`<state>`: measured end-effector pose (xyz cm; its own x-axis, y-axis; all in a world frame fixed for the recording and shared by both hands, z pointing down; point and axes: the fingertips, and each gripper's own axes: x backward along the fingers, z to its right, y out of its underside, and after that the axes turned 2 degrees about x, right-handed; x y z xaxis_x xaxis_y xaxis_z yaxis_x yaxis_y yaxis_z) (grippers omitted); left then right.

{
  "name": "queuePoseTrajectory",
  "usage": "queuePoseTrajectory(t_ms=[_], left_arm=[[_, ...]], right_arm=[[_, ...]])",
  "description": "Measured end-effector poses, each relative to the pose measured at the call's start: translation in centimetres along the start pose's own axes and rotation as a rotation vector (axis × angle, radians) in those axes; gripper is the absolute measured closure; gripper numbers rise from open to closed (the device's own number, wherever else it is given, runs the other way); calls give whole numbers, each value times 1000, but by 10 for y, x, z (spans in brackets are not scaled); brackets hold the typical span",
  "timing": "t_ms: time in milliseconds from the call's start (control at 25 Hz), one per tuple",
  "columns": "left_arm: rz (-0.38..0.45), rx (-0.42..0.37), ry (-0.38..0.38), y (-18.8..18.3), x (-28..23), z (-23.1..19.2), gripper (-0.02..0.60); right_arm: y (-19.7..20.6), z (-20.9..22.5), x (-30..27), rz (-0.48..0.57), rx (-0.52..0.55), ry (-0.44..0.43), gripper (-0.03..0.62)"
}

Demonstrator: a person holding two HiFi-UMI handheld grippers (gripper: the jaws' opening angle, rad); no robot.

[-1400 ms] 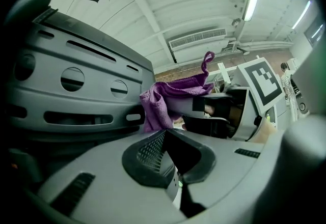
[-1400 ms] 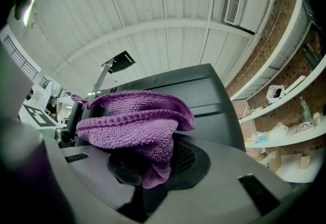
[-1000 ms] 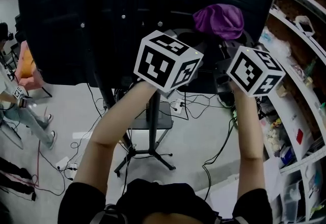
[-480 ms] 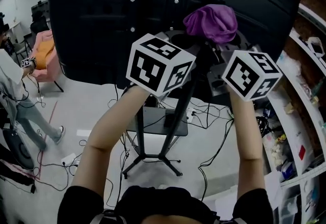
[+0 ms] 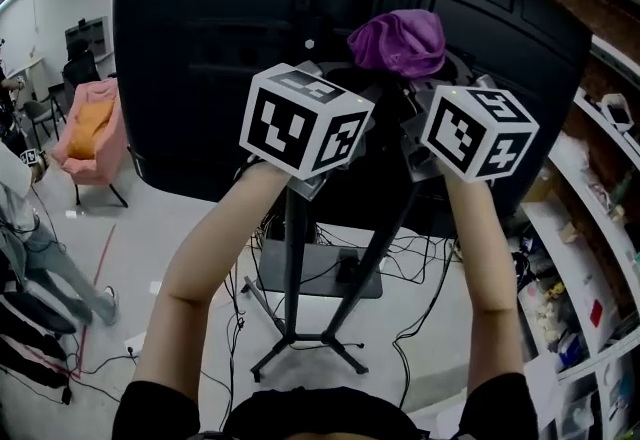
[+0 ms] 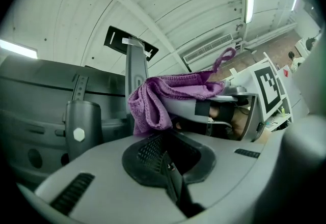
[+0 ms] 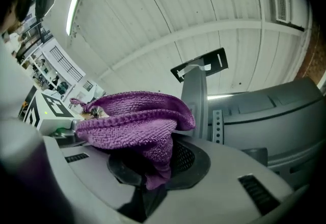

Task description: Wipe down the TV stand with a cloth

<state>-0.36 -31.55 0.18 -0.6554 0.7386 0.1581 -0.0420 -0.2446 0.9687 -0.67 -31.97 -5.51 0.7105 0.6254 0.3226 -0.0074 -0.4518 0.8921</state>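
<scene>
Right hand-held gripper [image 7: 152, 190] – jaws clamped on purple cloth [image 5: 398, 40]; cloth bunched in a wad over & ahead of the jaw tips, one tail hanging down betw. the jaws. Held high, approx. level w/ the left unit

Left hand-held gripper [image 6: 170, 177] – jaws together, nothing betw. them; just beside the right unit, on its left, pointing much the same way

TV stand [image 5: 296, 268] – dark upright column w/ splayed feet on the floor, below & beyond both units. Its top bracket [image 7: 199, 66] rises just past the cloth in the right gripper view. Cannot tell if cloth touches the column

TV [image 5: 200, 58] – large dark back panel, directly ahead of both units

Step in hand (est.): bringing cloth to upper part of the stand; wiping prob. not yet begun, so task at an early stage

Handling notes (judgement):
- press the wad's broad face on the column, not the jaw tips, to avoid scraping
- long strokes top-down, so dust falls onto unwiped parts
- grip firm; the loose tail could slip out
- left unit is free to steady the TV edge, since the stand may rock under pressure
</scene>
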Motion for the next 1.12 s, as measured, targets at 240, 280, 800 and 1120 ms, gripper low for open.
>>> queuePoseTrajectory(t_ms=[240,280,800,1120], left_arm=[[59,-3,42,-53,-20,-22,575],[72,-6,50,-65,-24,-24,575],[157,-144,-2,-215,-74,-55,575],[167,-162,-10,-230,-81,-58,575]], right_arm=[[-54,29,-26,30,124,63,530],[-66,35,-29,35,149,81,530],[-187,98,-77,83,343,188,530],[-200,114,-85,126,338,197,530]])
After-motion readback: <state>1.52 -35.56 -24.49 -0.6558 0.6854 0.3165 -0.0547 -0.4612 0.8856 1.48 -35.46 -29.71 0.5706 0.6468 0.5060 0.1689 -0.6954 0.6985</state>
